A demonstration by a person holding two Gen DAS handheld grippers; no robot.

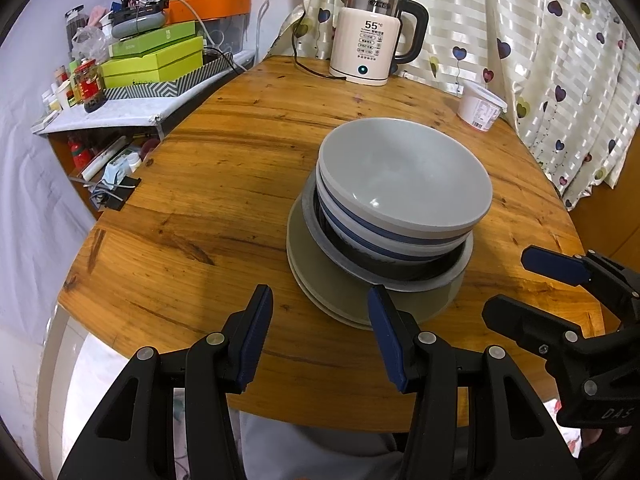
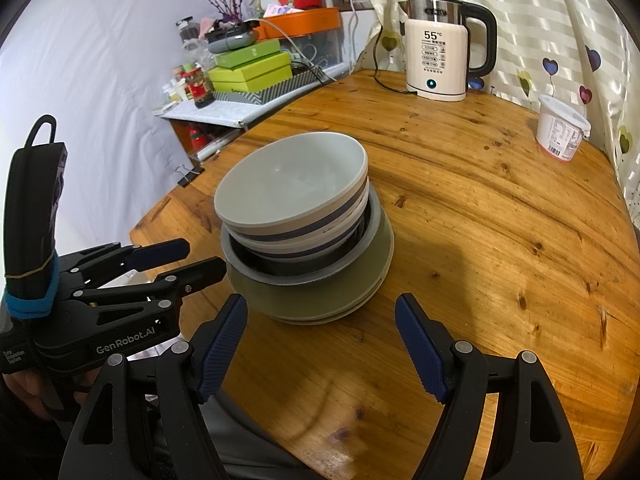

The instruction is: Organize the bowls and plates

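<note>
A stack of dishes stands on the round wooden table [image 1: 224,200]. A pale grey bowl [image 1: 404,176] [image 2: 292,180] tops it, nested in a white bowl with a blue stripe [image 1: 360,236] [image 2: 304,234]. Under those lie a dark grey-rimmed dish [image 1: 400,282] [image 2: 296,278] and olive plates [image 1: 320,276] [image 2: 320,304]. My left gripper [image 1: 320,296] [image 2: 204,256] hovers open at the stack's near left edge, nothing between its fingers. Just in front of the plates, my right gripper [image 2: 321,300] [image 1: 507,284] is open wide and also holds nothing.
A cream electric kettle [image 1: 372,40] with its cord stands at the table's far edge, near a white tub [image 1: 480,108] by the heart-print curtain [image 1: 560,60]. A cluttered side shelf with green boxes [image 1: 152,60] lies far left. The table's near edge runs below the grippers.
</note>
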